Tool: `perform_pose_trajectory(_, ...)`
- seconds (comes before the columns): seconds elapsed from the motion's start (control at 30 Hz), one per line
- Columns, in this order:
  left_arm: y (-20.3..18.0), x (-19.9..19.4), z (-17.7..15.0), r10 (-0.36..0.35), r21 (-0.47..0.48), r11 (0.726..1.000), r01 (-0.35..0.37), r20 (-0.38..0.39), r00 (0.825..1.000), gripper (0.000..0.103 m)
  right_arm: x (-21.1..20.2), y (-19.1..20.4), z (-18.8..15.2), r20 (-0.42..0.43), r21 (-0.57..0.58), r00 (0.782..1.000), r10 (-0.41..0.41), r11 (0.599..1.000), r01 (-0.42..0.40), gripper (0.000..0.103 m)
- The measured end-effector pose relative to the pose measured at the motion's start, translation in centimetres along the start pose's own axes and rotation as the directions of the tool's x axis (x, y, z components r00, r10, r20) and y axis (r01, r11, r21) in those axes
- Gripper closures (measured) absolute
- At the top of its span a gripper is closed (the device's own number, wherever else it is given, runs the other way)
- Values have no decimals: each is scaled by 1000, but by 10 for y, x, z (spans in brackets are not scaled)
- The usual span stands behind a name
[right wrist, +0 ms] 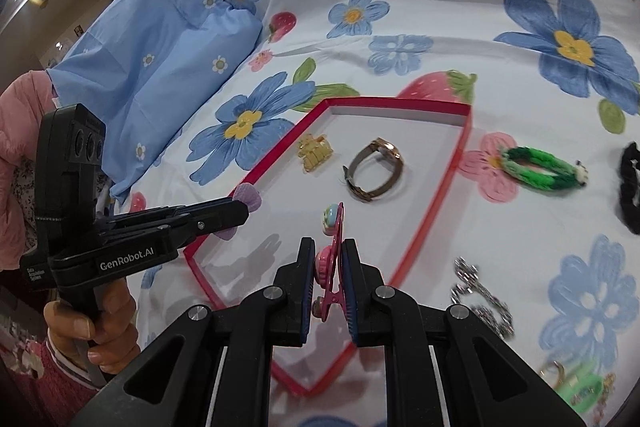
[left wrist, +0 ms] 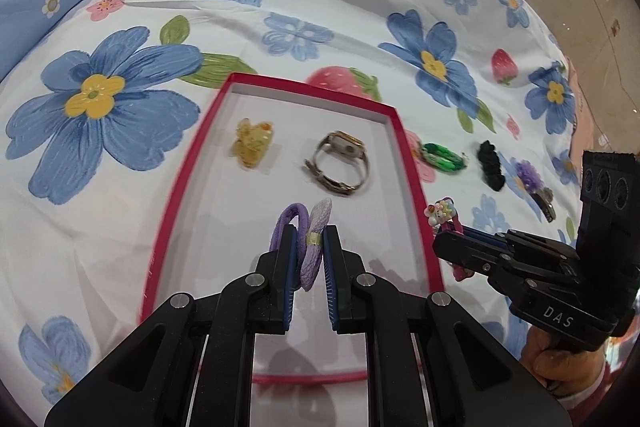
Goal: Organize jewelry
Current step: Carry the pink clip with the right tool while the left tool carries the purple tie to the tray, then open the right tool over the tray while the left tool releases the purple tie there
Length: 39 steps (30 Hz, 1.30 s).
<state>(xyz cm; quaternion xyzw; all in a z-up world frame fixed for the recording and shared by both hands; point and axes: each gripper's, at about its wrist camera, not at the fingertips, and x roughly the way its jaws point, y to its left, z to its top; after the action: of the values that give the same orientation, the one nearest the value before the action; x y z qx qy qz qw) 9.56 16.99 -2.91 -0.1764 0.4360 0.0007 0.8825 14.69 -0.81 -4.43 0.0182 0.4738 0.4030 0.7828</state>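
Observation:
A red-rimmed tray (left wrist: 414, 183) (right wrist: 456, 167) lies on the flowered bedsheet. In it lie a yellow hair claw (left wrist: 251, 143) (right wrist: 315, 151) and a metal-band watch (left wrist: 338, 163) (right wrist: 374, 169). My left gripper (left wrist: 310, 243) is shut on a purple hair tie (left wrist: 316, 255) and holds it above the tray's near part; it also shows in the right wrist view (right wrist: 248, 198). My right gripper (right wrist: 327, 251) is shut on a pink hair clip (right wrist: 334, 247) with small charms, held over the tray's right edge; it shows in the left wrist view (left wrist: 450, 217).
On the sheet right of the tray lie a green bracelet (left wrist: 442, 155) (right wrist: 540, 167), a black scrunchie (left wrist: 491, 165) (right wrist: 630, 187), a purple flower clip (left wrist: 532, 179), a silver chain (right wrist: 480, 291) and a green item (right wrist: 580, 387). A blue pillow (right wrist: 160, 67) lies at the left.

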Motion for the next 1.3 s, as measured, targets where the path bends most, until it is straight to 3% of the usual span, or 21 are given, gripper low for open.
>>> perform_pose_trajectory(0.33,12,33,21,82,37,996,-81,-38,996,92,49,0,16,-74,-12,997,-23,1000,22,90)
perform_pose_trajectory(0.67,21,62,25,163,68,985,-158,-86,983,91,81,-3,20,-149,-72,982,-114,992,104,90)
perform_pose_trajectory(1.07,23,70,21,171,65,984,-164,-104,980,88,89,-2,23,-176,-138,973,-150,982,127,88)
perform_pose_trajectory(1.3,22,65,22,180,66,982,-175,-91,979,69,88,-3,24,-177,-120,976,-128,987,108,85)
